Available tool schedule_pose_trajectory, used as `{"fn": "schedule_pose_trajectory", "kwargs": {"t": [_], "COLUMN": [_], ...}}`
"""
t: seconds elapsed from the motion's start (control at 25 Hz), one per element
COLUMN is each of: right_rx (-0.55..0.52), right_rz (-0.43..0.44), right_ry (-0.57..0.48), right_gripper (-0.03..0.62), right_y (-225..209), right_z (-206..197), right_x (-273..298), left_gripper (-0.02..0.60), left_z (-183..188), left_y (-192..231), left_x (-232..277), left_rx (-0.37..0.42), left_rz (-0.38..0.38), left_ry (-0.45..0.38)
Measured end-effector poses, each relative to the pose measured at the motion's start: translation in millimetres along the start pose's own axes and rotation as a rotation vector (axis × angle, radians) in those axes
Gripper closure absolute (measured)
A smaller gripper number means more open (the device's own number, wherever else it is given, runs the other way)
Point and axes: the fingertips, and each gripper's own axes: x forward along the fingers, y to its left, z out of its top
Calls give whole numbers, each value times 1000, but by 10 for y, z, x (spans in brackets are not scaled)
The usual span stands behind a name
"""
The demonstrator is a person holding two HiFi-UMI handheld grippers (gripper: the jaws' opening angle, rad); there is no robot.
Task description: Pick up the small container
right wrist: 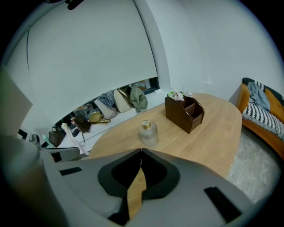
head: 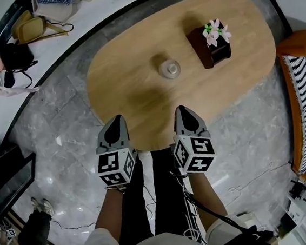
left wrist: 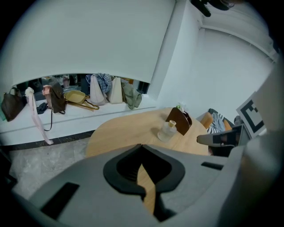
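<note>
While L/R jaws seem shut, container stands untouched

We saw an oval wooden table on grey marble floor. Beyond the table ran a white ledge with bags, and right of the table stood an orange sofa.

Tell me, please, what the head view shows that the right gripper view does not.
Only the head view: the person's legs and the floor cables. Only the right gripper view: the right tool with its jaws shut on nothing, and the white wall beyond the table. Both: the wooden table, the small container, the brown organiser with flowers, and the orange sofa.
</note>
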Motion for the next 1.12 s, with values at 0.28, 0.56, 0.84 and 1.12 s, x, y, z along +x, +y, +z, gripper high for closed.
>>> {"fn": "schedule_pose_trajectory", "kwargs": {"t": [0.28,0.56,0.84,1.12], "right_rx": [-13,-54,-109,-158], "right_rz": [-2,19,31,29], "right_ry": [-8,-1,9,25], "right_gripper": [566,517,472,400], "right_y": [-128,-162,-183,-211], "right_z": [-26,-22,57,81], "right_x": [144,326,525,728], "left_gripper": [574,574,574,574], "left_z": [-127,-244,-297,-274], "left_y": [47,65,118,135], "left_x": [88,146,217,334], "left_rx": [-16,-29,-70,-94], "left_rz": [14,24,46,56], "left_ry": [6,7,6,-3]}}
